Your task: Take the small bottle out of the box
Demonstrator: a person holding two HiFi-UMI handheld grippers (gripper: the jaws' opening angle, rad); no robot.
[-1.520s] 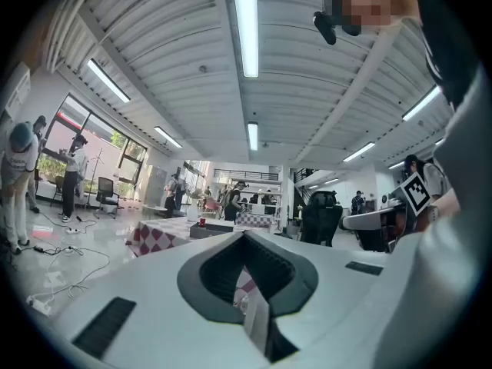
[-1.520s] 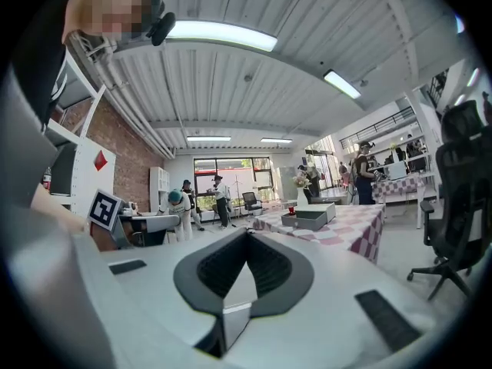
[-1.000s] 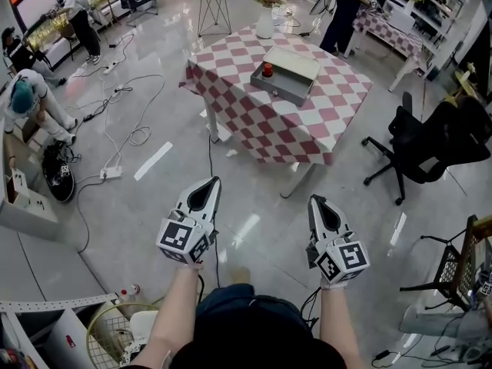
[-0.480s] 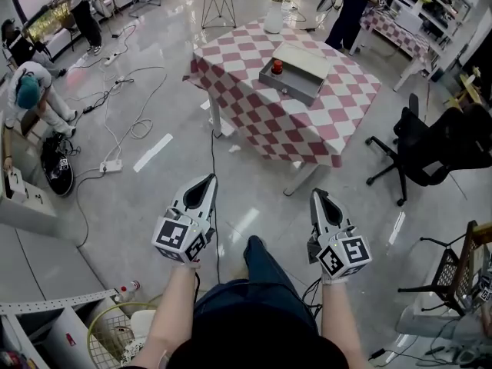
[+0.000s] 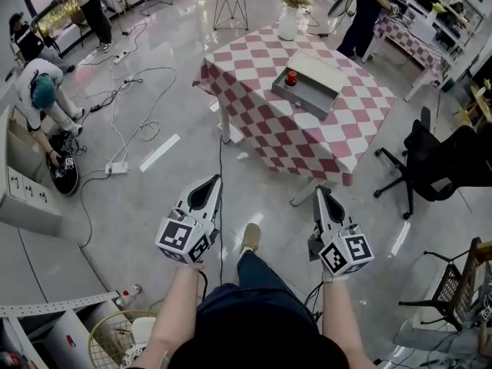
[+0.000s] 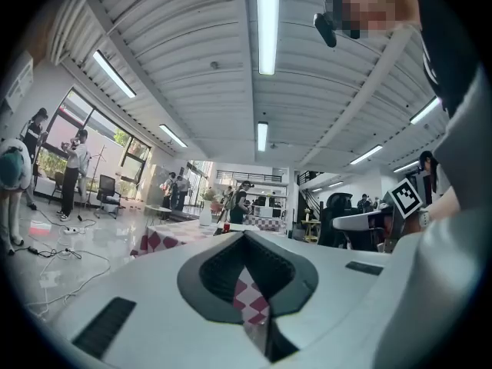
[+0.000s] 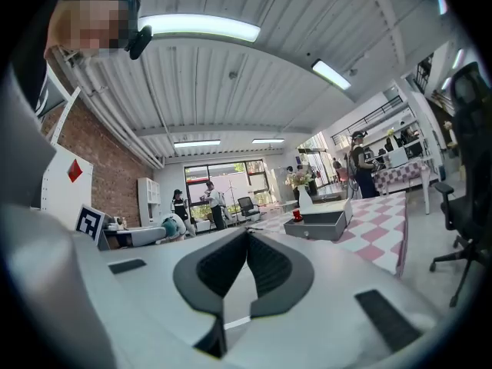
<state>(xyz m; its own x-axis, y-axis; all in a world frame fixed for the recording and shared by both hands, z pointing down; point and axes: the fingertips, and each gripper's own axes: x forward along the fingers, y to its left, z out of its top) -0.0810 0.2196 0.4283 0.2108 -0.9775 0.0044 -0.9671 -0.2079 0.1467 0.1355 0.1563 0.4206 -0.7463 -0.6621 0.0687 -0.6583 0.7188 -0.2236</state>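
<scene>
A small red bottle (image 5: 291,78) stands in the near left end of an open grey box (image 5: 315,91) on a table with a red-and-white checked cloth (image 5: 284,133). The table is far ahead of me across the floor. My left gripper (image 5: 213,180) and right gripper (image 5: 319,191) are held level over the floor, pointing toward the table, both shut and empty. In the right gripper view, past the shut right gripper (image 7: 247,229), the box (image 7: 327,223) and bottle (image 7: 297,215) show small. The left gripper (image 6: 246,233) is shut there too, with checked cloth (image 6: 157,242) beyond.
A white vase of flowers (image 5: 288,21) stands at the table's far end. A black office chair (image 5: 430,167) is right of the table. Cables and a power strip (image 5: 115,167) lie on the floor to the left, near a crouching person (image 5: 42,98). A wire basket (image 5: 115,333) sits behind me.
Both grippers have been carried forward toward the table, still shut. The table has drifted right and a little lower in the head view, and a foot has stepped out ahead.
</scene>
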